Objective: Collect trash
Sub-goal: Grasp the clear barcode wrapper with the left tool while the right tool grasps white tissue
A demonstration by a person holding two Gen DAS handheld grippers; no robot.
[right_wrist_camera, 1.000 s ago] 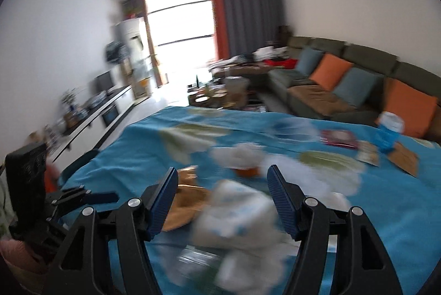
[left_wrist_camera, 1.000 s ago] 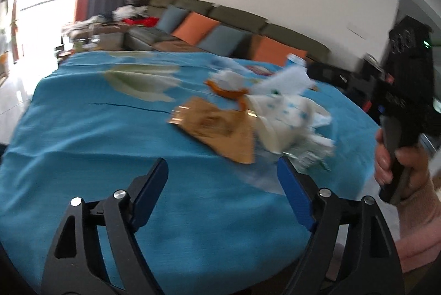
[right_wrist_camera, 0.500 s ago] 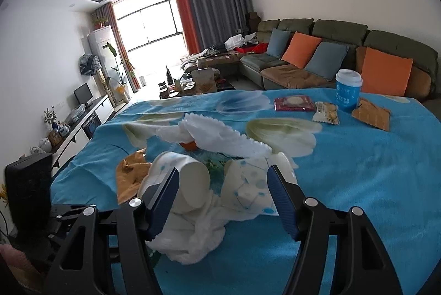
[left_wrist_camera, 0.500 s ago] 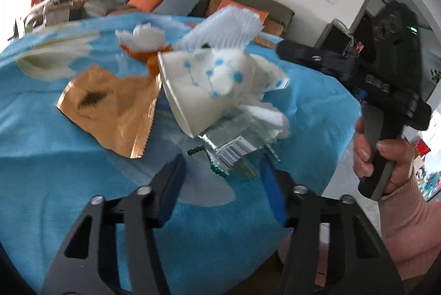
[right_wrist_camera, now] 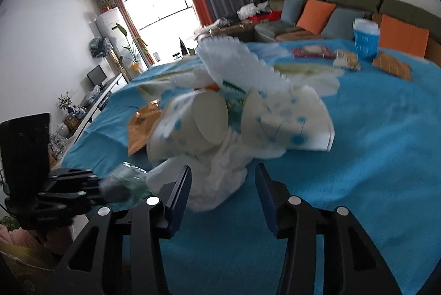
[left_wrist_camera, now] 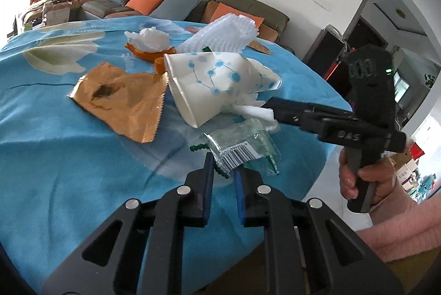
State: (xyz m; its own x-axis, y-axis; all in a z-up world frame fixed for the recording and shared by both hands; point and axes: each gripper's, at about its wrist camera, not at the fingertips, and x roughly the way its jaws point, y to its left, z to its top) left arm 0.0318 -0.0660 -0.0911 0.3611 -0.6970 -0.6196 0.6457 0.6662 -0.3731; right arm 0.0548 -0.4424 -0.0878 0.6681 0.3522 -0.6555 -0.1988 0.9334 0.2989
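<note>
A pile of trash lies on the blue-clothed table: a clear plastic wrapper with a barcode, a dotted paper cup, a gold wrapper and white foam netting. My left gripper is closing, and the clear wrapper's near corner sits between its pads with a gap still showing. My right gripper is also closing, with crumpled white tissue between its fingers, which do not press on it. From the left wrist view the right gripper reaches into the tissue.
Orange peel holding a tissue wad lies behind the pile. A blue cup and snack packets sit at the table's far side. The table edge runs close below both grippers. A sofa stands beyond.
The left gripper moved in to the clear wrapper and its jaws narrowed from wide to a slim gap. The right gripper dropped toward the tissue and its jaws narrowed too.
</note>
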